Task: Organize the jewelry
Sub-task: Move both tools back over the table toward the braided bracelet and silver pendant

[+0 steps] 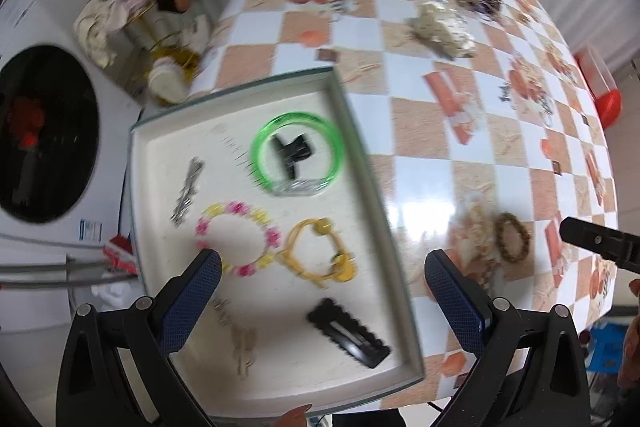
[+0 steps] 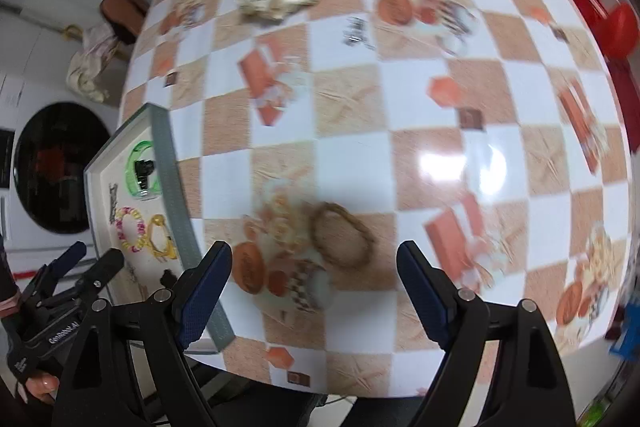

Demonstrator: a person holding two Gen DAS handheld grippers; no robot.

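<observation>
Left wrist: our left gripper (image 1: pixel 322 261) hangs jaws spread, empty, over the tray (image 1: pixel 356 131), which gathers sorted pieces like the green bangle (image 1: pixel 297 153) | Right wrist: our right gripper (image 2: pixel 314 261), jaws spread, hovers near the brown beaded bracelet (image 2: pixel 342 235), loose on the table (image 2: pixel 352 131) right of the tray, probably next.

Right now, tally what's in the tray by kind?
Bracelets: 3: green bangle, pink-and-yellow beaded bracelet, yellow bracelet
Black hair clips: 2: claw clip, snap clip
Silver piece: 1
Pale blurred piece: 1
Total: 7 in the tray
</observation>
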